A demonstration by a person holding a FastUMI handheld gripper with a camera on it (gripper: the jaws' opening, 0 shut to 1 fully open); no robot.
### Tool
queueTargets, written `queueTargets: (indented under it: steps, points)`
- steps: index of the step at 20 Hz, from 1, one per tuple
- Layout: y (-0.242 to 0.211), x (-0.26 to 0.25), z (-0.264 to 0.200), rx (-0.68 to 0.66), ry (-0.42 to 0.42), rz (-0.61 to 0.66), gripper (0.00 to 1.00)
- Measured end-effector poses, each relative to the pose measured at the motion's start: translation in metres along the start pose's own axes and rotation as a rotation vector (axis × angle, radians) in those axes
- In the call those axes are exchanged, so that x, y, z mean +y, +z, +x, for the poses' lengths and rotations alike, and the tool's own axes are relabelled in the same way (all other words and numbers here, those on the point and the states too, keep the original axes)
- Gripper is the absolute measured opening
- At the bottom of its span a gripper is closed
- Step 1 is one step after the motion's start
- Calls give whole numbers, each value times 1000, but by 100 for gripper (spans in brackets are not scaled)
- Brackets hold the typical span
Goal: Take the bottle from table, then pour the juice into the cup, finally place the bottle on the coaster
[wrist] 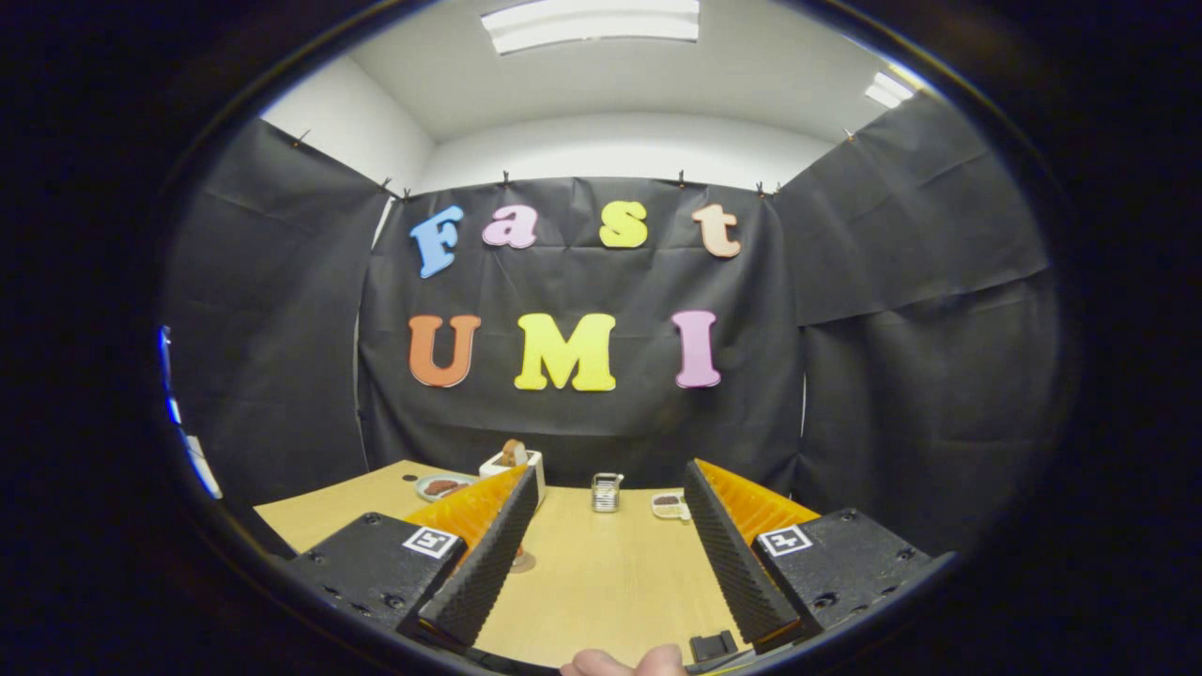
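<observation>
Wooden worktop [601,582] lies bare between the wide-open, empty jaws, which face a small metallic object [607,491], possibly the cup, lined up for approach; bottle not identifiable.

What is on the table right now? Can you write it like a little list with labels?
table: light wood, black cloth walls around it
tongs: open, holding nothing, bare table between them
far middle: small shiny metal holder, beyond the tongs
far right: small white dish with something dark in it
far left: white box with something brown poking out, plate with brown food beside it
near left finger: small round thing, partly hidden
bottom: fingertips of a hand
bottle and cup: cannot tell
</observation>
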State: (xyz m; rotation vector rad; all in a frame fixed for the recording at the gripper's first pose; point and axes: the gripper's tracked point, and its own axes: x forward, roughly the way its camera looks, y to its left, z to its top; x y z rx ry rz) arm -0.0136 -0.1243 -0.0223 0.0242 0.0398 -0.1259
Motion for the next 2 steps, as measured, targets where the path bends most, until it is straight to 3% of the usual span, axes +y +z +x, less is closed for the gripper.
queueTargets:
  steps: [2]
  points:
    - [-3,1,3,-1,-10,-3,100]
